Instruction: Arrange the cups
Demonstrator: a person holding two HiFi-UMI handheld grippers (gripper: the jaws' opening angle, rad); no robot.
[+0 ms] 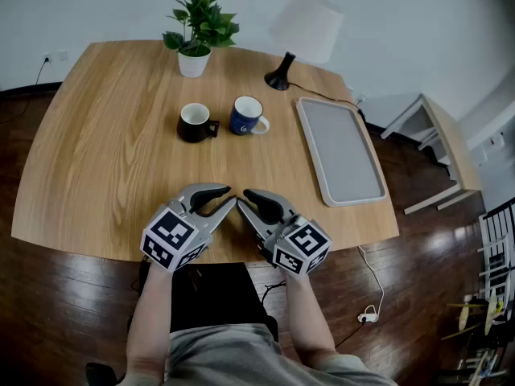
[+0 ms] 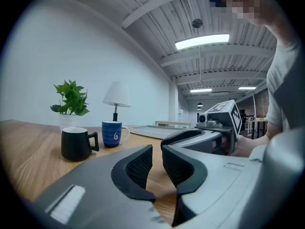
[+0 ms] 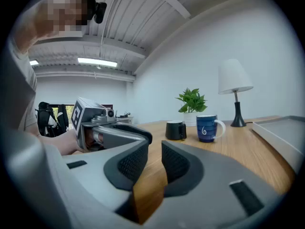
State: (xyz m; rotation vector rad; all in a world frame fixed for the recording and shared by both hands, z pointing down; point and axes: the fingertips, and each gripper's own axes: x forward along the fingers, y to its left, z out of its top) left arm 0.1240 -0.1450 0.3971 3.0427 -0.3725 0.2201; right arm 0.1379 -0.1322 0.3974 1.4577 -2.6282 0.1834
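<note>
Two mugs stand side by side mid-table: a black mug (image 1: 195,123) (image 2: 76,143) (image 3: 175,130) on the left and a blue mug (image 1: 247,117) (image 2: 112,134) (image 3: 206,128) with a white swirl to its right. Both handles point right in the head view. My left gripper (image 1: 231,195) (image 2: 157,156) and right gripper (image 1: 243,199) (image 3: 155,159) rest near the table's front edge. Their tips point toward each other and almost meet, well short of the mugs. Each has its jaws a narrow gap apart, with only bare wood showing between the pads.
A long grey tray (image 1: 339,149) (image 2: 157,131) (image 3: 281,128) lies along the table's right side. A potted plant (image 1: 195,34) and a white lamp (image 1: 302,30) stand at the back behind the mugs. A lamp cord runs off the right rear edge.
</note>
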